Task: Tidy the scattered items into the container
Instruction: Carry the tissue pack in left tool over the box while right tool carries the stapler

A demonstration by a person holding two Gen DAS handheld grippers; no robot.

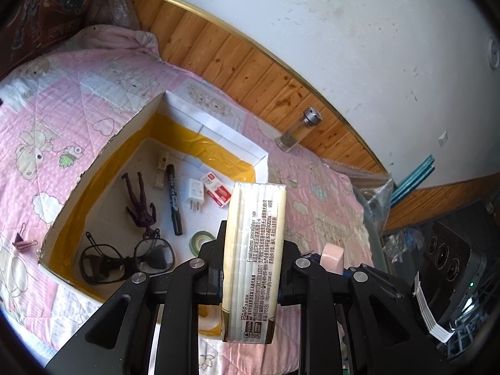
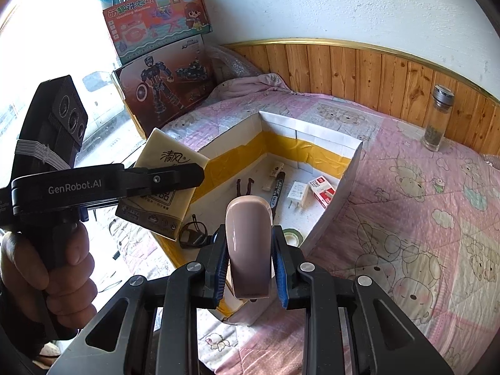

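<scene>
Right gripper [image 2: 249, 262] has its jaws clamped on a pinkish roll of tape [image 2: 249, 247], held just over the near corner of the box [image 2: 350, 175] on the bed [image 2: 422, 218]. Off to the left, a hand [image 2: 53, 268] grips the left gripper [image 2: 162, 178] — jaws pinching a tissue pack [image 2: 170, 156] above the box's left edge. Inside: a marker [image 2: 278, 187], a charger [image 2: 297, 192], a red-and-white carton [image 2: 322, 192] and glasses [image 2: 192, 234] — a glass bottle [image 2: 437, 118] stands by the wall.
</scene>
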